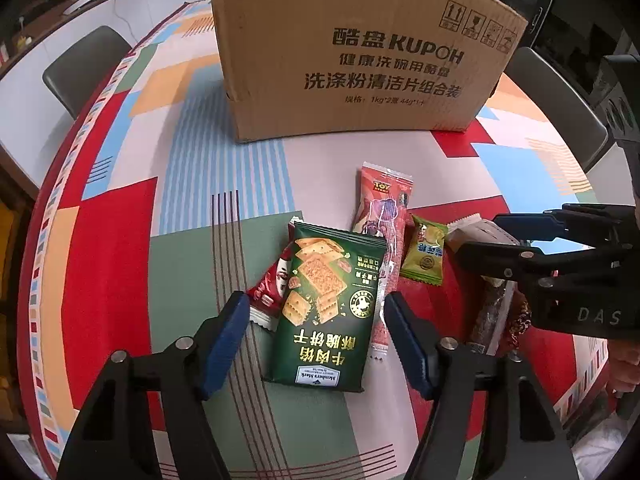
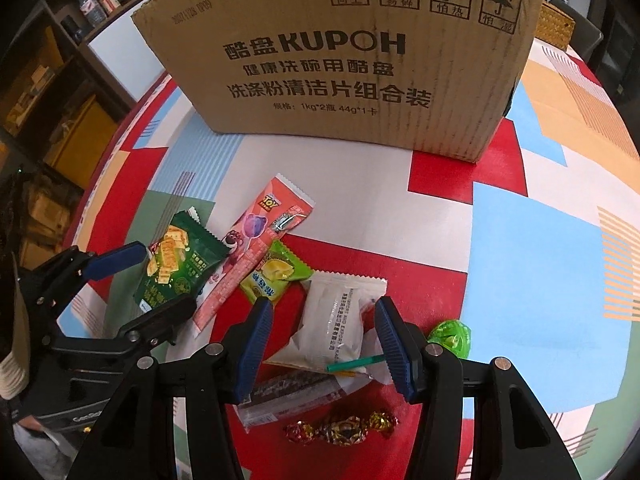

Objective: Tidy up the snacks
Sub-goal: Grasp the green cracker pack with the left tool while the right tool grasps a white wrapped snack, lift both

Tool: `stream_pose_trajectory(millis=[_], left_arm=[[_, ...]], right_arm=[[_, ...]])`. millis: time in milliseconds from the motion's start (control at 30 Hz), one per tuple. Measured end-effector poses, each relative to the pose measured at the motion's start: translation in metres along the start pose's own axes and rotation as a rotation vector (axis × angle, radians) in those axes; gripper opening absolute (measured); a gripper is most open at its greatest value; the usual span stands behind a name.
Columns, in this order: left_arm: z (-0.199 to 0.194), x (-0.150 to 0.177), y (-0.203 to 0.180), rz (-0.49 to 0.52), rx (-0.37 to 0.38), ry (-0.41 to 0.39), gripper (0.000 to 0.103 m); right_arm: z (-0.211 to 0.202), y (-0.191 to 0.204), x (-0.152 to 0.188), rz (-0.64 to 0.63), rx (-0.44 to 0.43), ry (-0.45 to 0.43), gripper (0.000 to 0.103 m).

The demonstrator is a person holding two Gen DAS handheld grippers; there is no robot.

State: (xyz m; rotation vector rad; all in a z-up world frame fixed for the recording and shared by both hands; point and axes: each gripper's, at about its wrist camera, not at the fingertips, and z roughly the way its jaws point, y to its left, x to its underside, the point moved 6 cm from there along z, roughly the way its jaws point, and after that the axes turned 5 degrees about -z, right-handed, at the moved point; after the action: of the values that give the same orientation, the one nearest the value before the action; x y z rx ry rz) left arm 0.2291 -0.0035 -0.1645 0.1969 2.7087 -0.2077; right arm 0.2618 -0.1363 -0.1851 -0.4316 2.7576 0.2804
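Observation:
A dark green cracker bag point(image 1: 324, 300) lies flat on the patterned tablecloth point(image 1: 192, 160), partly over a red packet point(image 1: 268, 292). My left gripper point(image 1: 315, 298) is open astride the bag, pads beside its edges with a gap on the left; it also shows in the right wrist view point(image 2: 168, 276). A white packet point(image 2: 336, 320) lies between the fingers of my right gripper point(image 2: 323, 304), which is open, its left pad clear of the packet. Between the two lie a long pink Toy Story packet point(image 2: 260, 240) and a green durian candy point(image 2: 276, 272).
A tall cardboard box point(image 1: 360, 60) stands behind the snacks. Near my right gripper lie a dark bar in clear wrap point(image 2: 288, 392), a foil-wrapped candy point(image 2: 344, 428), a bright green sweet point(image 2: 450, 338) and a teal stick point(image 2: 356, 362). Chairs point(image 1: 84, 64) flank the table.

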Motion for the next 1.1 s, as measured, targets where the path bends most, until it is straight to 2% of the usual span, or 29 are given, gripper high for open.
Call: stream_pose_trajectory(millis=[300, 400, 500, 767, 1100], left_arm=[[0.008, 0.004, -0.002, -0.021, 0.034, 0.022, 0.057], [0.009, 0.004, -0.002, -0.024, 0.035, 0.016, 0.054], [0.008, 0.003, -0.002, -0.032, 0.038, 0.013, 0.044], [0.004, 0.004, 0.0, -0.057, 0.036, 0.002, 0.042], [-0.027, -0.005, -0.004, -0.05, 0.044, -0.078, 0.042]], right_arm=[[0.006, 0.0, 0.001, -0.006, -0.005, 0.013, 0.047], [0.009, 0.002, 0.001, -0.008, -0.013, 0.019, 0.042], [0.012, 0.003, 0.001, -0.011, -0.01, 0.024, 0.034], [0.009, 0.003, 0.001, 0.001, 0.002, -0.001, 0.031], [-0.016, 0.0, -0.002, 0.014, 0.007, -0.071, 0.031]])
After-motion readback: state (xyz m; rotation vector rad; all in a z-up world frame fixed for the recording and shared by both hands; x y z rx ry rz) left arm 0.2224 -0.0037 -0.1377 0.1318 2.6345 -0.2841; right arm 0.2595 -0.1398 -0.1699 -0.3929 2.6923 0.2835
